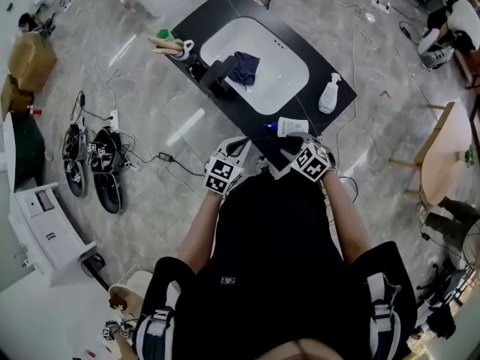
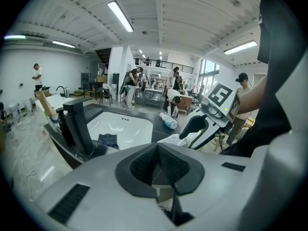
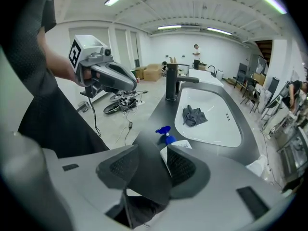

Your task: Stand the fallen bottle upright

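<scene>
currently: spray bottle [image 1: 291,127], blue trigger, white label with unreadable print, lying on its side at the dark counter's [image 1: 214,17] near edge. right gripper [image 3: 149,162] jaws parted, bottle just ahead, ungripped. left gripper [image 2: 158,165] clenched, empty.

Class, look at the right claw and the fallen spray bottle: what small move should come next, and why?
Probably ease the right claw forward and slightly right until its open jaws straddle the spray bottle. The bottle lies on its side on the black counter just beyond the claw's tips, and nothing sits between the pads yet.
</scene>
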Motion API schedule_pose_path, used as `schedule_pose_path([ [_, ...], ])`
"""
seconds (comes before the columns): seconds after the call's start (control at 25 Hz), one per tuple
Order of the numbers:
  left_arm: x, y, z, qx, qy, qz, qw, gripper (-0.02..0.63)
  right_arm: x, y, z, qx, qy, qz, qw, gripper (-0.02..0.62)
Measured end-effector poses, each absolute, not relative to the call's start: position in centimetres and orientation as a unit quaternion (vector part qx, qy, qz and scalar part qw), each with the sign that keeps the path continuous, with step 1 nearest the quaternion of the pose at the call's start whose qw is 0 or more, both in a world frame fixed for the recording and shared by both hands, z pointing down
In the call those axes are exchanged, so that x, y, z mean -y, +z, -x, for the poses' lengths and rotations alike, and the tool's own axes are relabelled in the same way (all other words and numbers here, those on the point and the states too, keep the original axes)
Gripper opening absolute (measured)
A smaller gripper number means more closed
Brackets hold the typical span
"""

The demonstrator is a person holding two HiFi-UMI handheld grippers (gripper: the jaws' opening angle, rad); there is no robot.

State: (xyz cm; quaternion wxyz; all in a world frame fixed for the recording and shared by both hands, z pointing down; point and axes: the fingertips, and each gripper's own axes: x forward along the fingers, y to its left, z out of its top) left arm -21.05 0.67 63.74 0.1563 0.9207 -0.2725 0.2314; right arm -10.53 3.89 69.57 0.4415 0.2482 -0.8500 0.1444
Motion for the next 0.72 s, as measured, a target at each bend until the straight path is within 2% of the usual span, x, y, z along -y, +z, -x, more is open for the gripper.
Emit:
schedule_pose_path([
  [0.36,0.4,64.3,21.0,0.298,0.221,-0.912,0.176,0.014,-1.4,71.5,9.9,0.833,0.095,-0.213,0.502,0.331],
  [0.72,0.9,64.3,20.9,0.320,0.221,-0.902,0.189,0.014,0.3,72.9,10.4,0.829,0.076,-0.181,0.523,0.372],
])
